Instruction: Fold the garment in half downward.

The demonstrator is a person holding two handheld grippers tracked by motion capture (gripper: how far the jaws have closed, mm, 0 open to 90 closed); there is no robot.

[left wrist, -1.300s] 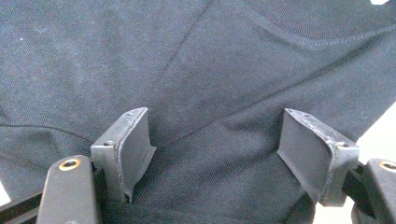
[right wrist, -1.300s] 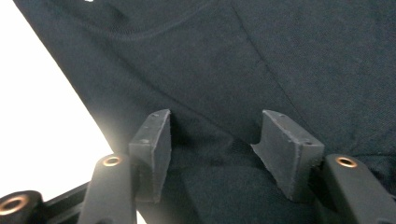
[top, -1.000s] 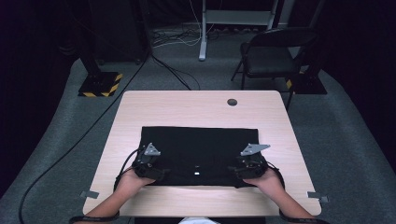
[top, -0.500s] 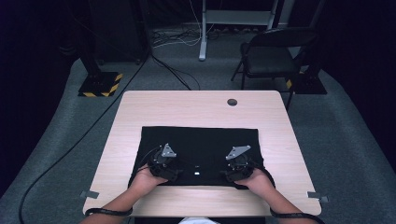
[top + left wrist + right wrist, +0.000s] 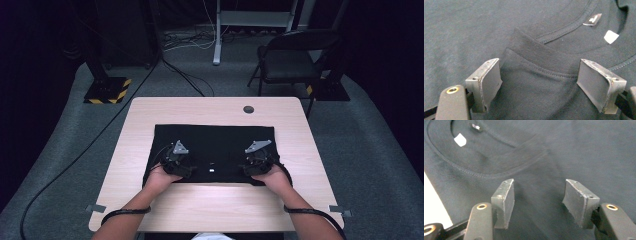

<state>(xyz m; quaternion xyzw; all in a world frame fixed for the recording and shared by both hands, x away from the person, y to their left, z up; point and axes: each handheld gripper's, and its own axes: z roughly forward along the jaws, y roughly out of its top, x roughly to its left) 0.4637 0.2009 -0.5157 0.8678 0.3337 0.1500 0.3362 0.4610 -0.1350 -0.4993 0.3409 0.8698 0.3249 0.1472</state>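
High view, black T-shirt [image 5: 215, 145] on table [image 5: 150, 115] (collar nearest), left gripper [image 5: 176, 161] spread, right gripper [image 5: 256, 161] spread

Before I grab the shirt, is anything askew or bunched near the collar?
Yes. In the left gripper view, the shirt has a fold doubled over beside the collar, a raised flap between the open fingers. By the right gripper it lies flatter.

High view looks down from above; both gripper views sit close, sharing the shirt collar [image 5: 574, 37]
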